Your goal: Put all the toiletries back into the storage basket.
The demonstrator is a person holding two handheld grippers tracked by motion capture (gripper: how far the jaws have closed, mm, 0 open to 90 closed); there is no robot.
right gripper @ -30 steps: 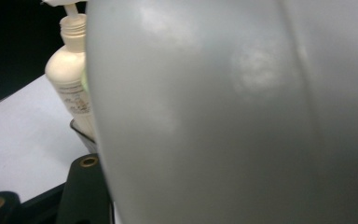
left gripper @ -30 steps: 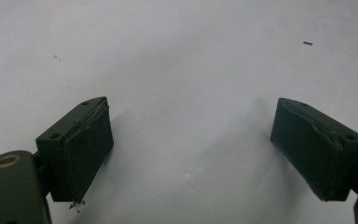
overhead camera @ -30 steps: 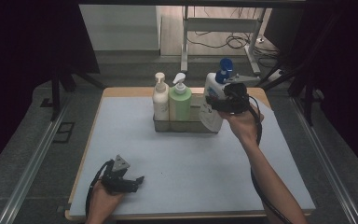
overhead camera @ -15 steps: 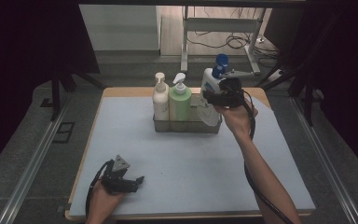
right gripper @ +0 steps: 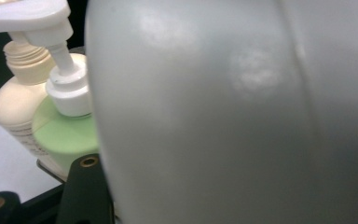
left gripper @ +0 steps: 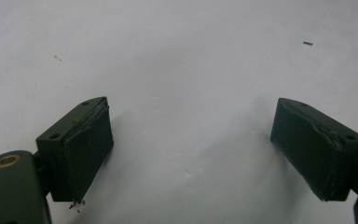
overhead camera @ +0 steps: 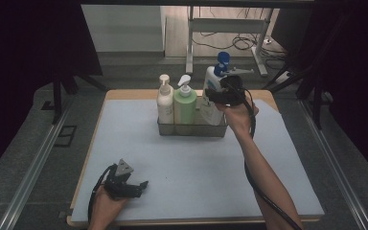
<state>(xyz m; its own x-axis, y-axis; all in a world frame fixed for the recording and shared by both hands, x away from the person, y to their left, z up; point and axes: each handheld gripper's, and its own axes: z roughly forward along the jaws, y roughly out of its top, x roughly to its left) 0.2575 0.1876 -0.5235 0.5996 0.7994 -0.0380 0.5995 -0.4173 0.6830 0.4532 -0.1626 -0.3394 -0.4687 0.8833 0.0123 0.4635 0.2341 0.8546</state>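
Jaws of the right gripper (overhead camera: 215, 98) pinch the white pump bottle with a blue top (overhead camera: 214, 91) at the right end of the wire basket (overhead camera: 191, 130), beside the green bottle (overhead camera: 185, 104) and cream bottle (overhead camera: 164, 101), while the left gripper (overhead camera: 141, 184) rests spread on the surface (overhead camera: 196, 167).

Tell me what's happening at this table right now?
A person works with a gripper in each hand. The right gripper is clamped on a white pump bottle with a blue top, holding it at the right end of a clear rectangular tray at the far side of the table. A cream pump bottle and a light green pump bottle stand side by side in that tray. The left gripper rests near the table's front edge, jaws open with nothing between them.
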